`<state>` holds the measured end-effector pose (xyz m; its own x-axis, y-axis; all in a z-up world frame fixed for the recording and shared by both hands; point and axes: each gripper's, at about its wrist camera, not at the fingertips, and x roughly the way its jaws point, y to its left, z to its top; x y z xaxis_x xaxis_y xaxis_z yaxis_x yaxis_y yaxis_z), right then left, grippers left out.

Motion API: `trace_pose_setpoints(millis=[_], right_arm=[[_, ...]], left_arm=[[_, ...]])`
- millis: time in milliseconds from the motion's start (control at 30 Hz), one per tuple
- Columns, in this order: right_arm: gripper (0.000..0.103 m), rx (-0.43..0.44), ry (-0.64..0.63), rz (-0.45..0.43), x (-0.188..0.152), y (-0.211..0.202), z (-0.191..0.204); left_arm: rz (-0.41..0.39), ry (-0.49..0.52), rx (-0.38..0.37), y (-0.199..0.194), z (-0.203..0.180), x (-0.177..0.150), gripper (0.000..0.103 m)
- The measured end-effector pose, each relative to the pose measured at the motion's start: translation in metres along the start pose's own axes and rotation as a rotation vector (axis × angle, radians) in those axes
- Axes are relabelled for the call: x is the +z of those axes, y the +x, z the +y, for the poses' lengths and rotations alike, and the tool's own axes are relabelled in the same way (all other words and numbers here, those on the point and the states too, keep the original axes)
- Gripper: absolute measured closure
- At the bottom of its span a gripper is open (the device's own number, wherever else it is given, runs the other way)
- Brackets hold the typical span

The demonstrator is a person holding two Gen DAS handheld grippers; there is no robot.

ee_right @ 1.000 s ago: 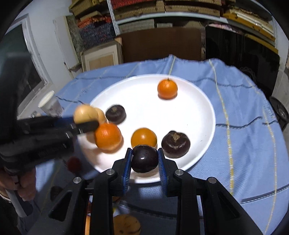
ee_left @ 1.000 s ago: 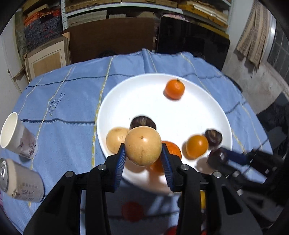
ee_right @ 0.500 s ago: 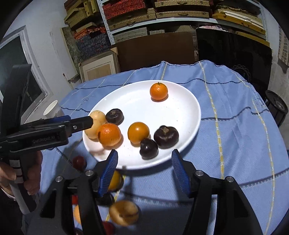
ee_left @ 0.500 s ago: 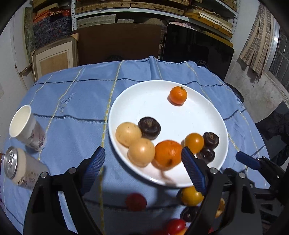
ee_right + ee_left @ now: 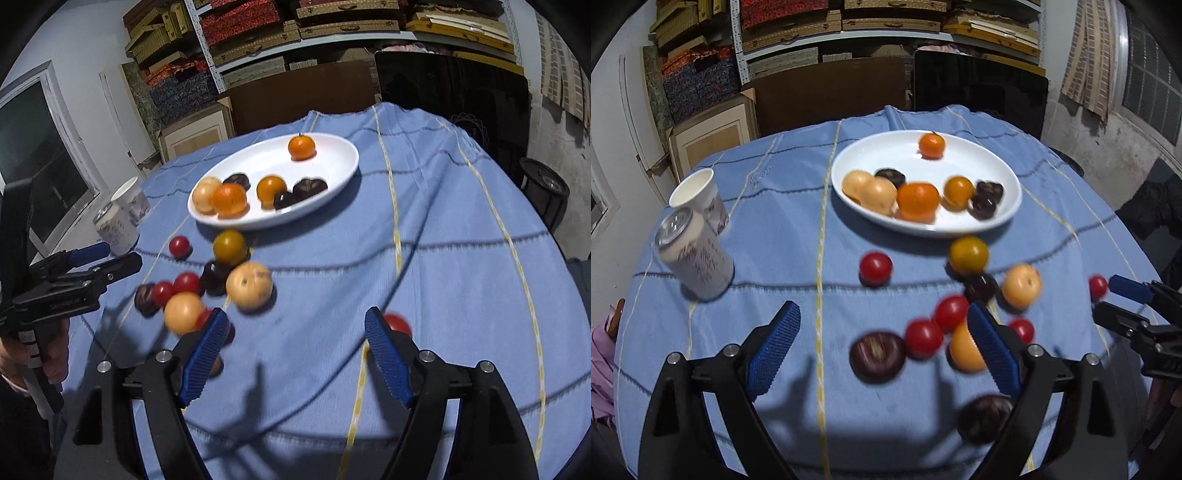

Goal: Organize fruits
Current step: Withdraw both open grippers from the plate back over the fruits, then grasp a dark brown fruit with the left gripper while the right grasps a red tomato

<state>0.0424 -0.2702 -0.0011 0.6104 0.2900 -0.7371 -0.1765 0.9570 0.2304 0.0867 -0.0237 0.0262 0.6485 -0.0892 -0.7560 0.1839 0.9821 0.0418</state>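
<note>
My left tongs and right tongs are both opening, empty, over the bench. The loose fruit lies between them: a dark plum nearest my left (round, no long axis). A second ago each gripped a fruit over the white plate, now farther off.

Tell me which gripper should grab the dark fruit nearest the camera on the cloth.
Left. The left gripper, jaws opening and empty, has the dark fruit right between its fingers. The right gripper faces bare tablecloth.
</note>
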Motion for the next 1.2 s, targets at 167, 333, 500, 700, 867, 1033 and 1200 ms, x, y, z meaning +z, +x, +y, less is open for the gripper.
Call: trace_pose_setpoints(millis=[167,333,500,700,867,1033,1200], right_arm=[[0.025,0.017,-0.006,0.012,-0.023,-0.007,0.008],[0.021,0.006,-0.009,0.015,-0.033,-0.015,0.01],[0.018,0.007,-0.006,0.004,-0.04,-0.024,0.005],[0.018,-0.029,0.018,-0.013,-0.04,-0.028,-0.011],[0.018,-0.137,0.037,-0.029,-0.024,-0.022,-0.029],[0.045,-0.225,0.023,0.022,-0.007,0.001,-0.043],[0.05,-0.25,-0.031,0.061,0.0,0.02,-0.043]], left_arm=[[0.023,0.037,-0.033,-0.013,-0.018,-0.035,0.013],[0.069,0.062,-0.056,-0.007,-0.035,-0.053,0.013],[0.108,0.057,-0.075,0.003,-0.045,-0.06,0.014],[0.127,0.101,-0.126,0.012,-0.056,-0.071,0.056],[0.126,0.117,-0.127,0.011,-0.058,-0.074,0.057],[0.129,0.102,-0.145,0.011,-0.056,-0.073,0.057],[0.129,0.101,-0.149,0.011,-0.055,-0.073,0.056]])
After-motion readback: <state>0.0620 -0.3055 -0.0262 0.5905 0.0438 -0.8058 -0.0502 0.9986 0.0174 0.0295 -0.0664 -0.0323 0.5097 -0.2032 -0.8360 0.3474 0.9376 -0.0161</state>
